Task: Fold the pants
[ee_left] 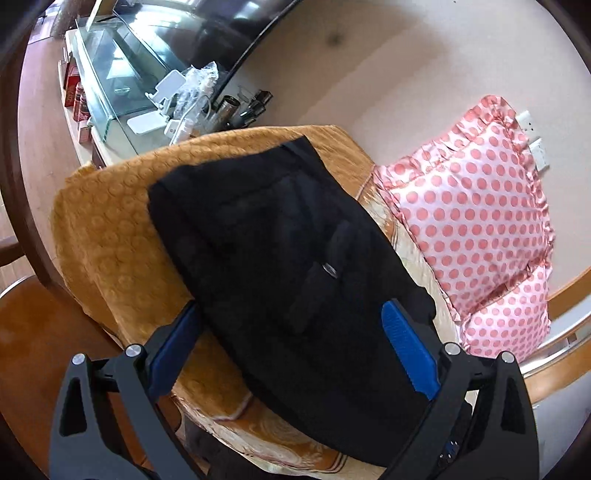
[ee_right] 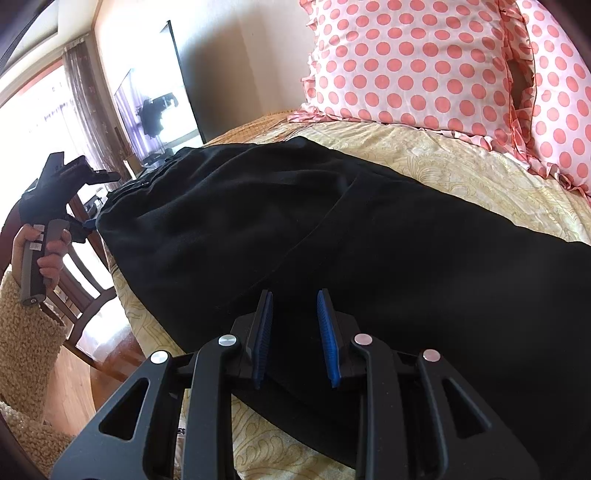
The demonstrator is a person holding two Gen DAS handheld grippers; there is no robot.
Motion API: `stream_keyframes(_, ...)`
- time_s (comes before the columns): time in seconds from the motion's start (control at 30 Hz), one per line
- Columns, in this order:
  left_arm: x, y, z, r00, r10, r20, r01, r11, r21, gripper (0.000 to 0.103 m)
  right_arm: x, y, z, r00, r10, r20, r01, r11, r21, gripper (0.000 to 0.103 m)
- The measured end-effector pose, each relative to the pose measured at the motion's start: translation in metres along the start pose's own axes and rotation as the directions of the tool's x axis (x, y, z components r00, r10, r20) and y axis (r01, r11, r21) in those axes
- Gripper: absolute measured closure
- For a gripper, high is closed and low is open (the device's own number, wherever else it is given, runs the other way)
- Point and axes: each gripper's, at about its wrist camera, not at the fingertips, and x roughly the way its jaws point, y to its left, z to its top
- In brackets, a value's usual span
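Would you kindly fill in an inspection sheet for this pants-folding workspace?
Surface: bed with yellow patterned sheet; orange blanket at one end.
Job's things: black pants lying flat on the bed.
Clutter: two polka-dot pillows beside the pants.
Grippers: left gripper open, straddling the pants; right gripper partly open over the fabric, grip unclear.
Cables: white cable among items on glass stand.
Surroundings: wooden chair, dark screen.

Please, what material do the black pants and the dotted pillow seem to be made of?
Pants: probably a soft matte knit or fleece; the surface reflects almost no light and lies in loose, rounded folds. Pillow: probably a satin-like smooth fabric; it shows a light sheen, with a ruffled edge. Neither can be confirmed by sight alone.
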Motion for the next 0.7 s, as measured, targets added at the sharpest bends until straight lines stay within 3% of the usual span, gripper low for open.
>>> stream_keyframes(0.2, 0.0, 0.002, -0.011, 0.99, -0.133, -0.042, 0.131, 0.99, -0.054, 0.007, 0.0, -0.001, 0.0, 1.0, 0.002, 0.006, -0.002, 1.0, 0.002, 0.076)
stream_keyframes(0.33, 0.005, 0.006, -0.015, 0.968, -0.242, -0.067, 0.233, 0.965, -0.12, 0.007, 0.0, 0.0, 0.0, 1.0, 0.001, 0.011, -0.001, 1.0, 0.0, 0.076)
stream_keyframes(0.47, 0.008, 0.011, -0.007, 0.978, -0.204, -0.047, 0.194, 0.968, -0.159, 0.024, 0.0, 0.001, -0.001, 1.0, -0.001, 0.013, 0.001, 1.0, -0.003, 0.076)
stream_keyframes(0.7, 0.006, 0.016, 0.015, 0.996, -0.081, 0.027, 0.084, 0.984, -0.156, 0.032, -0.001, 0.001, -0.002, 1.0, -0.001, 0.018, 0.001, 1.0, -0.005, 0.076)
